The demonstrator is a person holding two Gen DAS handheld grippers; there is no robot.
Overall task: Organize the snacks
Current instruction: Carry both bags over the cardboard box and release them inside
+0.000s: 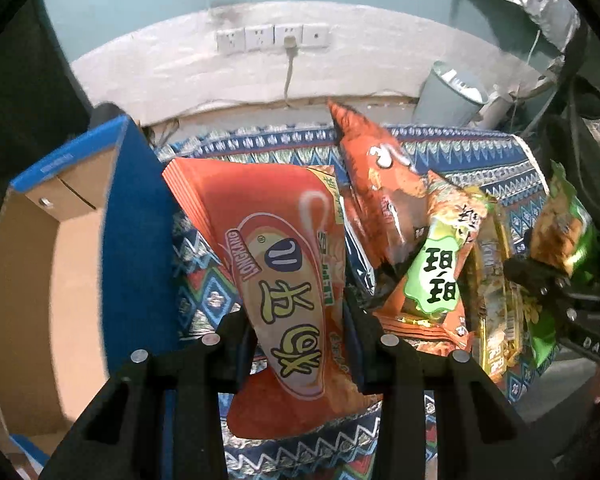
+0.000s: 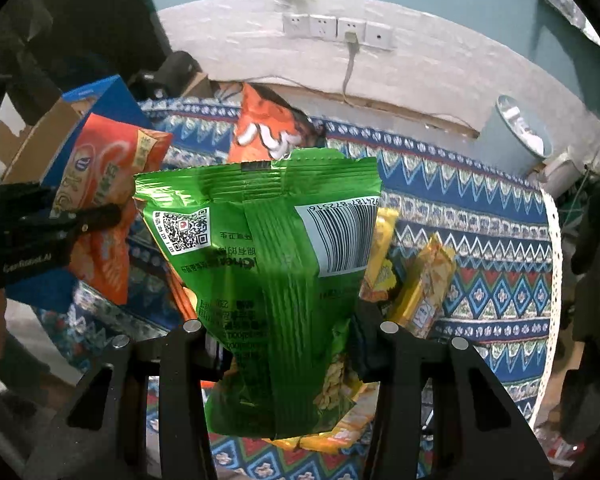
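Observation:
My left gripper is shut on an orange snack bag and holds it above the patterned cloth, right of the blue cardboard box. My right gripper is shut on a green snack bag, held up with its barcode side toward the camera. In the left wrist view the right gripper with the green bag shows at the far right. In the right wrist view the left gripper with the orange bag shows at the left.
Several more snack packs lie on the patterned tablecloth: an orange chip bag, an orange-green pack, yellow bars. The open box stands at the left. A grey bin and wall sockets are behind the table.

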